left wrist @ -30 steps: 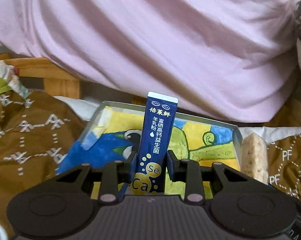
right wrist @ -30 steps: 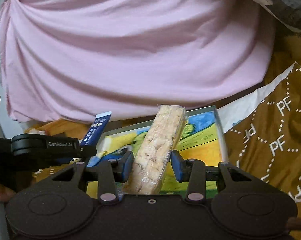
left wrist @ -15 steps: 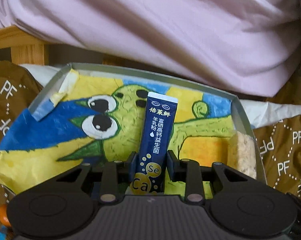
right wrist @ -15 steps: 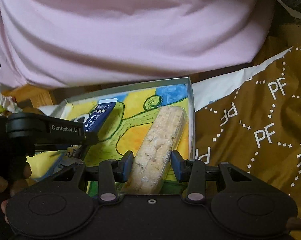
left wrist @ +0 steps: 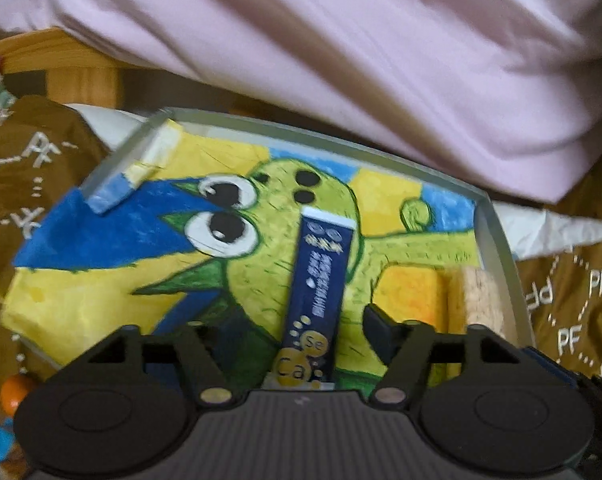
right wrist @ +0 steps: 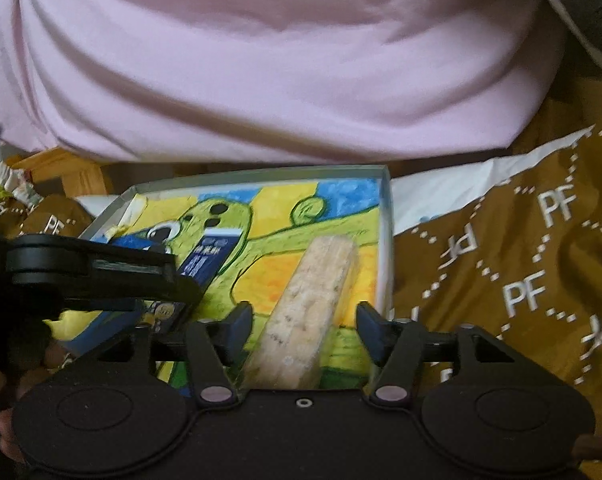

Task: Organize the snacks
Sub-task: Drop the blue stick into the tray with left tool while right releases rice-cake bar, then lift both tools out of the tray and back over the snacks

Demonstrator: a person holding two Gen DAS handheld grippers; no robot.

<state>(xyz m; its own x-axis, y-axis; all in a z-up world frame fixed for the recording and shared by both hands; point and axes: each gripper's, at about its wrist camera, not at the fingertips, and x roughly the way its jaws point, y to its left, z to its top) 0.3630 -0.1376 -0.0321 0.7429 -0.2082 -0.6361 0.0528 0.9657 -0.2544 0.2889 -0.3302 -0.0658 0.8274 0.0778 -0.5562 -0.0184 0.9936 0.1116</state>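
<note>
A shallow grey box (left wrist: 497, 232) with a yellow, blue and green cartoon drawing on its bottom lies ahead of both grippers. A dark blue sachet stick (left wrist: 321, 292) lies on the drawing between the fingers of my left gripper (left wrist: 297, 332). Its jaws are opening and there is a gap on each side of the stick. A pale cereal bar (right wrist: 313, 304) lies by the box's right wall (right wrist: 387, 216). My right gripper (right wrist: 305, 328) straddles it with its jaws opening and clear of the wrapper. The bar (left wrist: 477, 296) and the sachet (right wrist: 211, 260) also show in the other views.
Pink fabric (left wrist: 341, 60) hangs over the far side of the box. Brown cloth printed with PF (right wrist: 521, 280) lies right and left of it. A wooden frame (left wrist: 61, 64) stands at far left. An orange ball (left wrist: 15, 394) sits low left. A hand (right wrist: 5, 376) holds the left gripper.
Both grippers came down to the box. Their jaws have spread, letting go of the sachet and the cereal bar, which now rest on the box's bottom.
</note>
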